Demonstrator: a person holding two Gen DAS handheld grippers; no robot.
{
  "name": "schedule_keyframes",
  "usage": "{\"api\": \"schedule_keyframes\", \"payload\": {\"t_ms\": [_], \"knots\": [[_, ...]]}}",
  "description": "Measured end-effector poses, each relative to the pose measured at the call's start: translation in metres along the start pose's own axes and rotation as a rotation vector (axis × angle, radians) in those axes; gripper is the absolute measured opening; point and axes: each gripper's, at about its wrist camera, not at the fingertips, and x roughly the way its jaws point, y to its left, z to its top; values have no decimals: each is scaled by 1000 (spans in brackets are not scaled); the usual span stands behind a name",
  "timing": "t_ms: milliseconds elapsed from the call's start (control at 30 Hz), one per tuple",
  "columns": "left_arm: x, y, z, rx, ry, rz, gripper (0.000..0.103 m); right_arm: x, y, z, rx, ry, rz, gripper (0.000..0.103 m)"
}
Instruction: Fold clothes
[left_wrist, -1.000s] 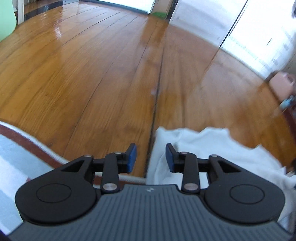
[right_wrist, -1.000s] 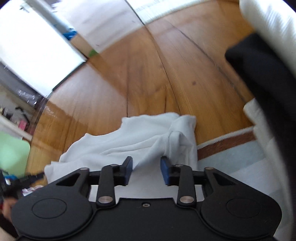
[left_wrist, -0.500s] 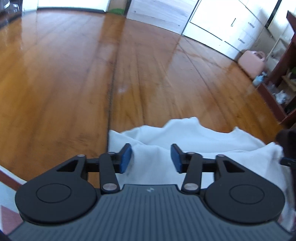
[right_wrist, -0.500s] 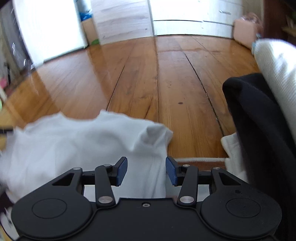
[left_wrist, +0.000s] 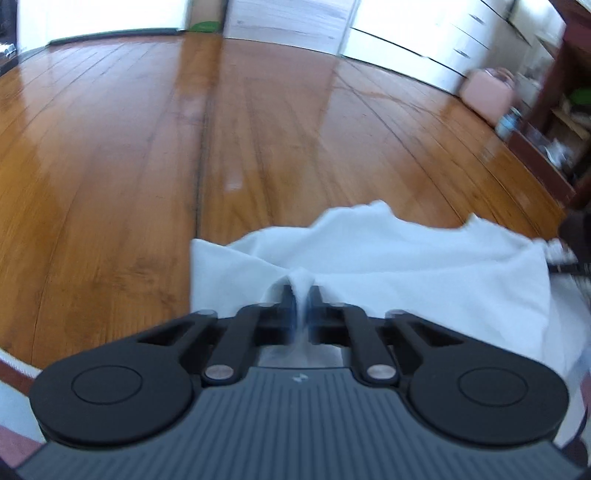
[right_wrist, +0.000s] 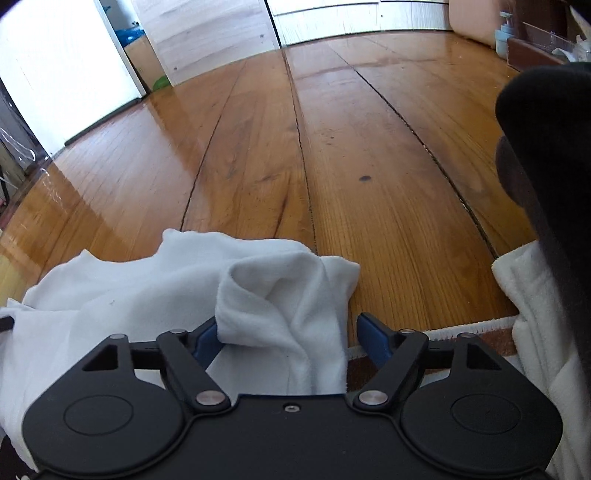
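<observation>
1 soft white fleece garment (left_wrist: 406, 266), crumpled, pinched by left gripper (left_wrist: 302, 295); right gripper (right_wrist: 291, 332) opening wide round a fold.

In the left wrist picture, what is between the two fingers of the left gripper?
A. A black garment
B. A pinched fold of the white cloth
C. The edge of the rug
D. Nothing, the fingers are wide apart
B: the left gripper has its fingers nearly together, and a thin ridge of the white cloth rises up between the pads.
</observation>
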Motion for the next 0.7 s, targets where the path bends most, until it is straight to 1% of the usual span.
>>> {"api": "schedule_keyframes", "payload": {"t_ms": [33,67,100,133,167,233,300,333,400,533,567,600,667,700], "knots": [[-6,-5,0,24,-20,18,5,-4,2,-1,-26,-28,12,64],[-14,-9,1,37,-48,35,5,-11,5,-1,-57,-58,20,36],[-24,-12,3,37,-84,45,5,-18,9,-1,-82,-81,14,25],[-35,-13,5,31,-126,53,5,-25,13,-1,-101,-109,9,25],[-43,-11,6,29,-168,63,5,-34,17,-3,-112,-142,7,22],[-52,-4,9,33,-232,87,5,-50,26,-6,-144,-191,-15,20],[-47,7,12,0,-235,108,5,-61,30,-8,-144,-220,-24,20],[-44,11,12,-19,-234,102,5,-63,30,-6,-137,-222,-30,20],[-39,17,12,-49,-229,93,5,-59,29,-4,-132,-202,-61,22],[-23,6,9,14,-176,133,5,-33,28,-2,-157,-105,-119,25],[-20,5,8,22,-162,144,5,-27,28,-2,-164,-82,-137,35],[-17,5,8,16,-149,152,5,-24,28,-2,-162,-73,-156,41],[-16,8,7,-12,-141,148,5,-24,26,-2,-142,-79,-171,48],[-16,11,6,-29,-140,143,5,-26,24,-2,-126,-81,-171,49]]}}
